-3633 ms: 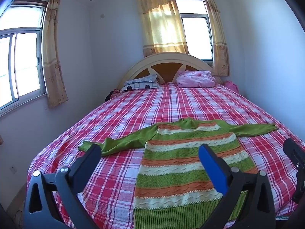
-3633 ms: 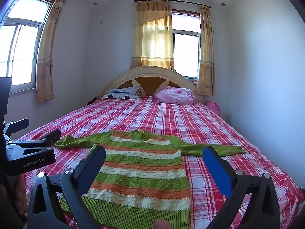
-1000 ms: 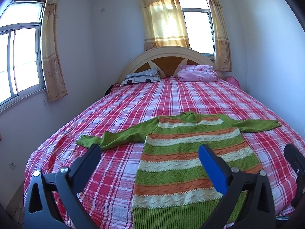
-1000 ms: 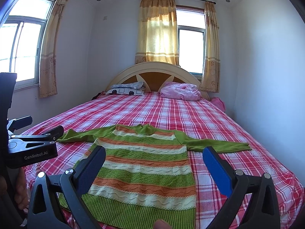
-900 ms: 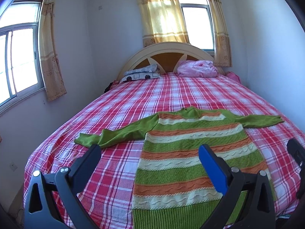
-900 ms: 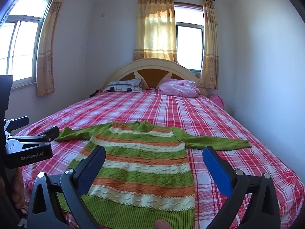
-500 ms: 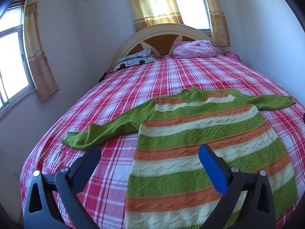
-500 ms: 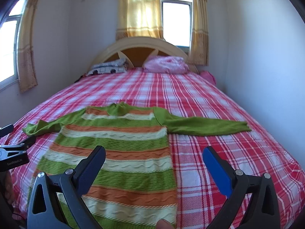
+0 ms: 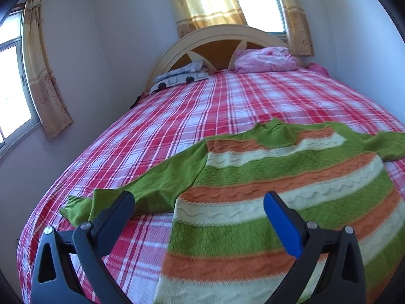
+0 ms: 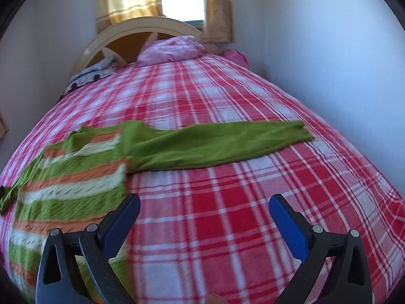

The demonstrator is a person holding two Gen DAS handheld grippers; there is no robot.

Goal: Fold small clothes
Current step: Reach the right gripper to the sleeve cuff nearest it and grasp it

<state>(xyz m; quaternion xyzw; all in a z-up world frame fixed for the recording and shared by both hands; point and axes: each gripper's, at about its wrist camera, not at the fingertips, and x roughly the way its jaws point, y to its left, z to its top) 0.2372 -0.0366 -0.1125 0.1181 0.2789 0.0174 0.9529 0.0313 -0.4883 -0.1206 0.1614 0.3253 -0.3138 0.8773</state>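
Note:
A small knit sweater with green, orange and cream stripes lies flat on the bed, both green sleeves spread out. My left gripper is open and empty, low over the sweater's left side, near its left sleeve. My right gripper is open and empty over the bare bedsheet, to the right of the sweater body and in front of the right sleeve.
The bed has a red and white plaid sheet. A pink bundle and a folded patterned cloth lie by the headboard. Walls stand close on both sides, with curtained windows.
Both grippers have moved forward and down toward the bed. The left one has closed in on the left sleeve side, the right one has swung out to the right sleeve side. The sweater has not moved.

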